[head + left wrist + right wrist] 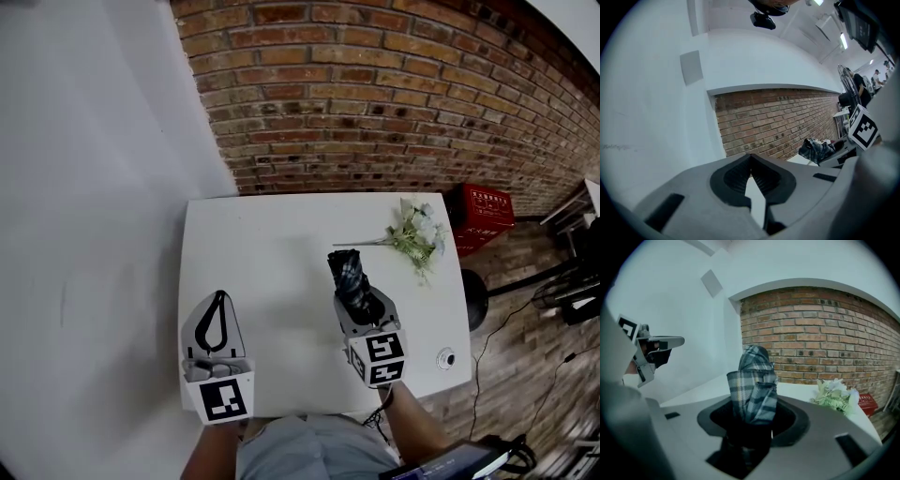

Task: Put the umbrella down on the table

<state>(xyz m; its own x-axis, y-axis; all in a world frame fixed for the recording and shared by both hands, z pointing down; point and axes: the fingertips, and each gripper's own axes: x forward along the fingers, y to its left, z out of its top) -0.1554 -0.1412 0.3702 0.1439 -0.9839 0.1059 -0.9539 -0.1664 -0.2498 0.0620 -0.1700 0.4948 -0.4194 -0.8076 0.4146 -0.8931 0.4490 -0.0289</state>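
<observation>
A folded plaid umbrella [348, 272] stands up out of my right gripper [362, 304], which is shut on its lower part above the middle right of the white table [267, 239]. In the right gripper view the umbrella [753, 380] rises between the dark pads, its lower end hidden in the jaws. My left gripper [219, 295] hovers over the table's near left corner, its tips touching and nothing between them. The left gripper view shows those tips [750, 156] meeting, with the umbrella [815, 150] off to the right.
A bunch of pale artificial flowers [417, 234] lies at the table's far right. A small round object [446, 357] sits near the right front corner. A red crate [486, 208] and a black stool [474, 296] stand on the floor beside the table, below the brick wall.
</observation>
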